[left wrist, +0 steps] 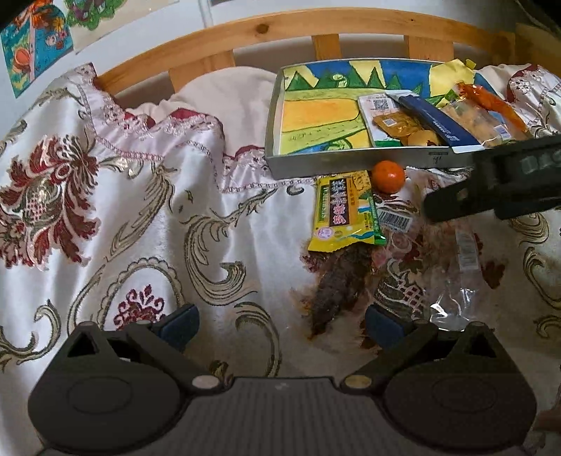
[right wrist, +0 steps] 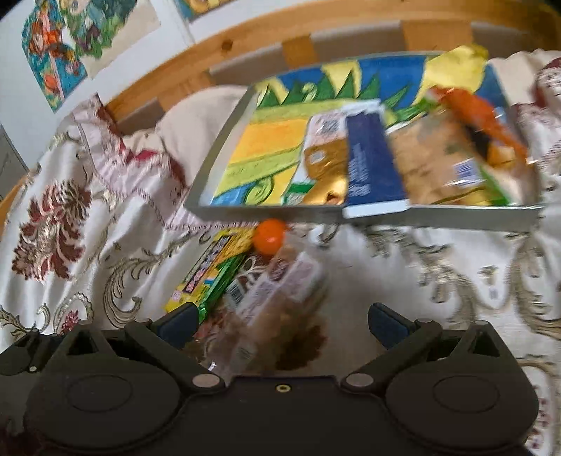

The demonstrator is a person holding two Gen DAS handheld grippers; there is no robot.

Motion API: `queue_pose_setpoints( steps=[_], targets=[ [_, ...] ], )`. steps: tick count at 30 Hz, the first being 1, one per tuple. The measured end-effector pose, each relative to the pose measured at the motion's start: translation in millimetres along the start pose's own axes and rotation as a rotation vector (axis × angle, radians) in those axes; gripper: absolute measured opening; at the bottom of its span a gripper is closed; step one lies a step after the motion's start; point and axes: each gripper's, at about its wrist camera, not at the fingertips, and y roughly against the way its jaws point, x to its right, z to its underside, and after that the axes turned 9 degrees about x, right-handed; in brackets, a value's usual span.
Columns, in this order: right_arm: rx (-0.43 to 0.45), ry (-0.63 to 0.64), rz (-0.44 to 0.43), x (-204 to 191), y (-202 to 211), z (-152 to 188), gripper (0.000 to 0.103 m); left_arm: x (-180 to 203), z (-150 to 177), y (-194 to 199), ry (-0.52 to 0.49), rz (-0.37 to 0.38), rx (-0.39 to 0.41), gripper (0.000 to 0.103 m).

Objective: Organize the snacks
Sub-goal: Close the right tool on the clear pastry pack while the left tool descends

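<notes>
so the whole lower part of both frames is a bedspread (left wrist: 147, 196), shiny white with dark red flowers and gold swirls, kinda rumpled at upper left. Behind it, across the top, runs a curved pine bed rail (left wrist: 266, 26) with short slats. Above that is a white wall (left wrist: 140, 33), with colourful kids' drawings (left wrist: 35, 45) stuck in the upper left corner. Soft daylight everywhere.

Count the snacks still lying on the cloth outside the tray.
3 visible: the yellow packet just in front of the tray, the small orange ball against the tray's front wall, and the clear packet right of the yellow one. Others may be hidden.
</notes>
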Motion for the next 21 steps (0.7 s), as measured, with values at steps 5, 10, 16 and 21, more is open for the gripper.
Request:
queue_pose_setpoints(
  steps=[5, 10, 16, 21],
  targets=[
    [-0.05, 0.059, 0.037, -14, -19, 8, 0.102, -1, 0, -4, -0.002, 0.01, -0.013, 0.102],
    [-0.03, 0.207, 0.037, -10, -12, 22, 0.097, 3, -2, -5, -0.035, 0.002, -0.012, 0.102],
    [-0.027, 0.368, -0.01, 6, 10, 30, 0.075, 5, -7, -7, -0.071, 0.017, -0.009, 0.102],
    [-0.005, 0.415, -0.033, 25, 32, 35, 0.064, 9, -14, -12, -0.098, 0.043, -0.009, 0.103]
  ],
)
